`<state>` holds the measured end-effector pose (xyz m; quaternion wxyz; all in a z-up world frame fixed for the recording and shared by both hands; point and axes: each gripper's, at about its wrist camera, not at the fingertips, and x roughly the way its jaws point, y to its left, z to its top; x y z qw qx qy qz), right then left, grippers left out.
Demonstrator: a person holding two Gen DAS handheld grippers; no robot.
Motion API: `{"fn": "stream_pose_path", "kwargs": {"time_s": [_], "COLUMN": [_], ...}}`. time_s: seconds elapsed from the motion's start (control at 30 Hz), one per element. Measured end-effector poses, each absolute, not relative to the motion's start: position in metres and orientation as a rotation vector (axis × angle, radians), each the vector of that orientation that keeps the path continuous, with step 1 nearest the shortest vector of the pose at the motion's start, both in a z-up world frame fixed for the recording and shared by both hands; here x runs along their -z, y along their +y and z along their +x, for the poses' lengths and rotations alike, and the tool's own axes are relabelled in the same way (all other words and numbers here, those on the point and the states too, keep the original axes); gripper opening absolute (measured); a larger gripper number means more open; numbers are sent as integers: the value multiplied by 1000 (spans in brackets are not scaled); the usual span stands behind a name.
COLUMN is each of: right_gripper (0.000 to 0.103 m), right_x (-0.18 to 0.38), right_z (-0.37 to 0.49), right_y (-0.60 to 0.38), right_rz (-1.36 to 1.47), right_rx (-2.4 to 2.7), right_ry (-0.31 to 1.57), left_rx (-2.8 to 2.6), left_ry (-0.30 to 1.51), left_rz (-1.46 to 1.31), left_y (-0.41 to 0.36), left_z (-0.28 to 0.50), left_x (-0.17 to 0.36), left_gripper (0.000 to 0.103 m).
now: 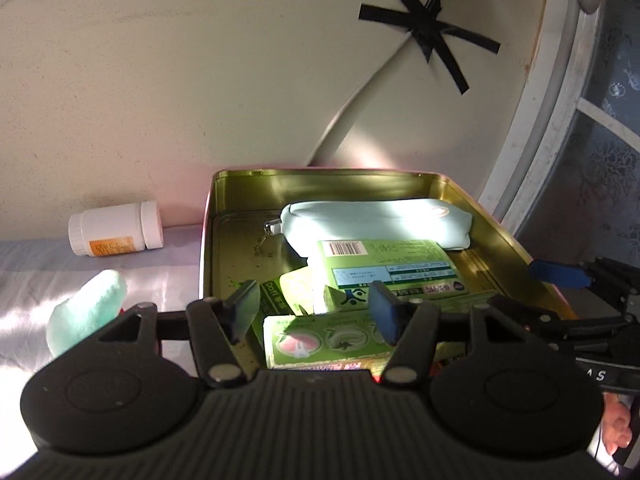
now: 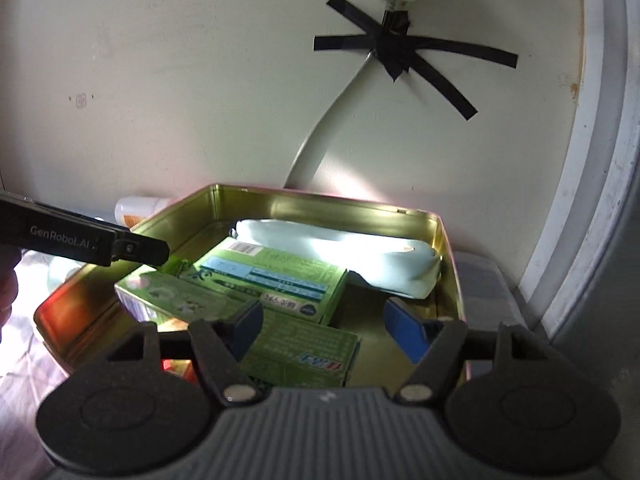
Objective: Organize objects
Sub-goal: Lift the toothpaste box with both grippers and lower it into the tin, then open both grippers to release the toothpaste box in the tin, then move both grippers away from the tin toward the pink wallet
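A gold metal tin (image 1: 208, 240) (image 2: 450, 264) stands against the wall. Inside lie a pale blue pouch (image 1: 376, 222) (image 2: 332, 246) at the back and several green boxes (image 1: 384, 268) (image 2: 276, 276) in front. My left gripper (image 1: 316, 308) is open and empty above the tin's near edge, over a green box (image 1: 320, 340). My right gripper (image 2: 328, 328) is open and empty above the tin's near right part, over another green box (image 2: 304, 356). A white pill bottle (image 1: 116, 230) (image 2: 138, 210) lies on its side left of the tin. A mint plush item (image 1: 86, 312) lies nearer, left of the tin.
The tin sits on a pale cloth-covered surface (image 1: 40, 264). The wall behind carries a white cable (image 1: 352, 112) held by black tape (image 1: 428, 28). A white window frame (image 1: 560, 112) stands to the right. The left gripper's arm (image 2: 80, 240) crosses the right wrist view's left side.
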<state>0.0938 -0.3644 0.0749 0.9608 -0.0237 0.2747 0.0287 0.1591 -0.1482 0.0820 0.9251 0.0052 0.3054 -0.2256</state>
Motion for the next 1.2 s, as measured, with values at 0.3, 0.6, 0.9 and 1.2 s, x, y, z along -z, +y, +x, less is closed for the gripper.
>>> {"fn": "stream_pose_path", "kwargs": {"time_s": [0.3, 0.6, 0.9, 1.2], "right_gripper": [82, 82, 82, 82], "right_x": [-80, -80, -80, -79], "right_z": [0, -46, -36, 23], "right_y": [-356, -311, -236, -137], "right_rz": [182, 245, 107, -22], "right_rx": [-48, -124, -240, -405], "right_ry": [372, 411, 456, 550], "left_rx": [400, 298, 101, -106], "left_ry": [469, 467, 550, 547], "left_rz": [106, 171, 140, 47], "left_y": [-119, -63, 20, 132], "left_z": [81, 45, 61, 79], "left_x": [-95, -72, -42, -28], "left_gripper": [71, 72, 72, 72]}}
